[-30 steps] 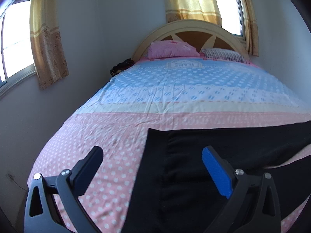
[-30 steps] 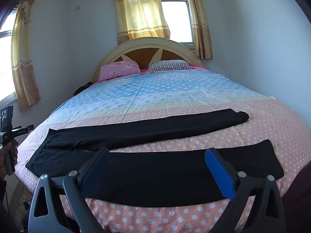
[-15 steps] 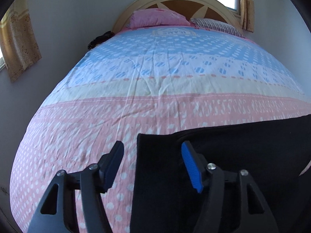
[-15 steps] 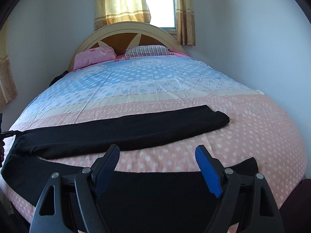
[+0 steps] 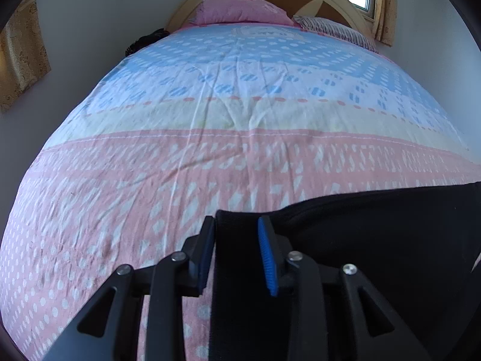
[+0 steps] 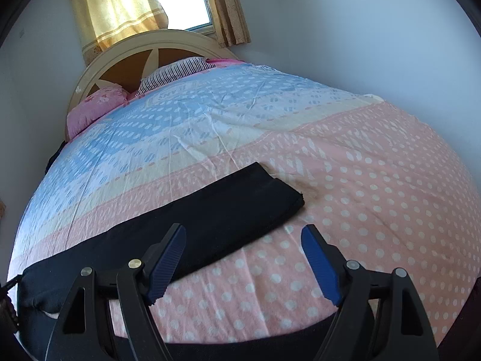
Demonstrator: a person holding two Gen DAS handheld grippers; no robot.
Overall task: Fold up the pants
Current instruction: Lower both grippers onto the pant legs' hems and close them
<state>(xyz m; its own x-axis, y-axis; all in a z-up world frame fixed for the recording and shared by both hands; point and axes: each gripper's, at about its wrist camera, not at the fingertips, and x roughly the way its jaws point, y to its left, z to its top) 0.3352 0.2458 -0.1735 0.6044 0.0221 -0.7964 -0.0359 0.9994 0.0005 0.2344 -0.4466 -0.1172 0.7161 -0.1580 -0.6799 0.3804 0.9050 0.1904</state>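
The black pants (image 5: 375,240) are lying spread across the pink foot of the bedsheet (image 5: 150,180), waistband corner at six o'clock in the left view. The left gripper (image 5: 236,251) is straddling that corner, jaws narrowed but a gap showing, likely the grasp step. The right gripper (image 6: 243,260) is hovering wide open, holding nothing, above the far leg (image 6: 240,198) and needing to descend. No containers showing.

Since a second ago we have brought our left gripper (image 5: 237,240) down to the corner of the black pants (image 5: 375,240) and narrowed its jaws around that corner, which now sits between them. Our right gripper (image 6: 243,258) has dropped low over the pants too, so the near leg (image 6: 240,350) has slipped beneath its fingers.
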